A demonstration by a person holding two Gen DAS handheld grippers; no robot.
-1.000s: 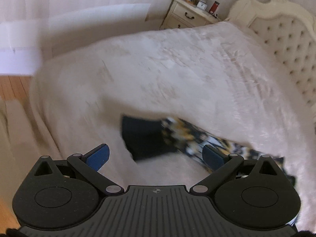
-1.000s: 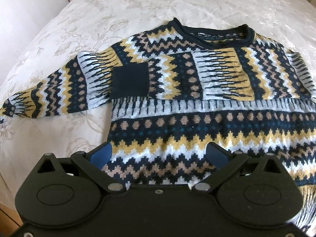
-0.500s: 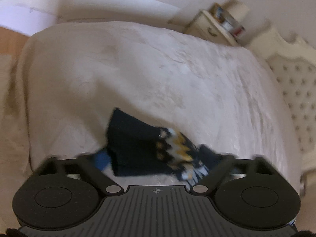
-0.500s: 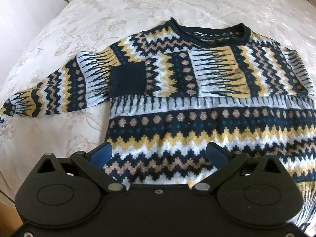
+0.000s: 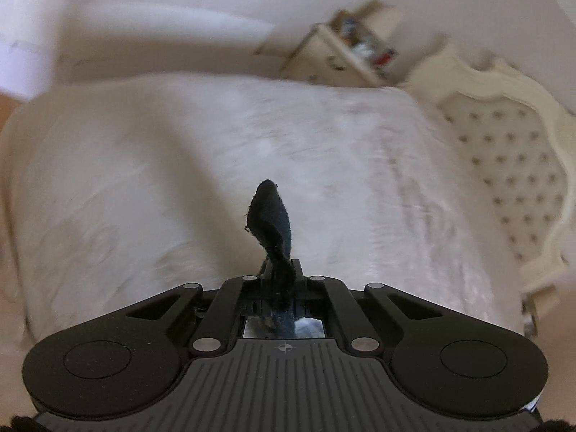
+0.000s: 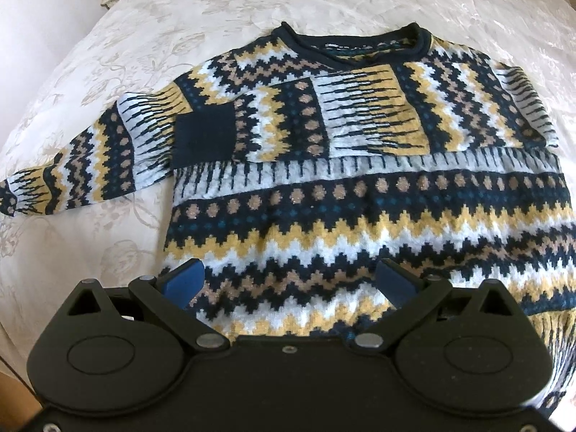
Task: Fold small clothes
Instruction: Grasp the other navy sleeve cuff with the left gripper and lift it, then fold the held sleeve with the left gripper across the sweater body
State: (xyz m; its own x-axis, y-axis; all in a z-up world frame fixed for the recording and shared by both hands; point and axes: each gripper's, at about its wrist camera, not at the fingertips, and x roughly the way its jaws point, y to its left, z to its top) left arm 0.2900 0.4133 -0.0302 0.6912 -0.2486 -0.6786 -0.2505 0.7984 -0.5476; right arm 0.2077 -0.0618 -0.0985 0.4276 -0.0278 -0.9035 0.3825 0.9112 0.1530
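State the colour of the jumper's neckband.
Dark navy; the neckband of the jumper shows best in the right wrist view.

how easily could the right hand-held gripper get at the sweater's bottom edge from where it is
Probably easily: the right hand-held gripper hangs open right over the lower part of the sweater, nothing lying between. The hem itself is hidden under the gripper body.

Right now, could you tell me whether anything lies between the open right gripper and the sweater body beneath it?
Nothing visible does. The right gripper hangs open directly over the sweater, whose one sleeve already lies folded across the chest, clear of the fingers.
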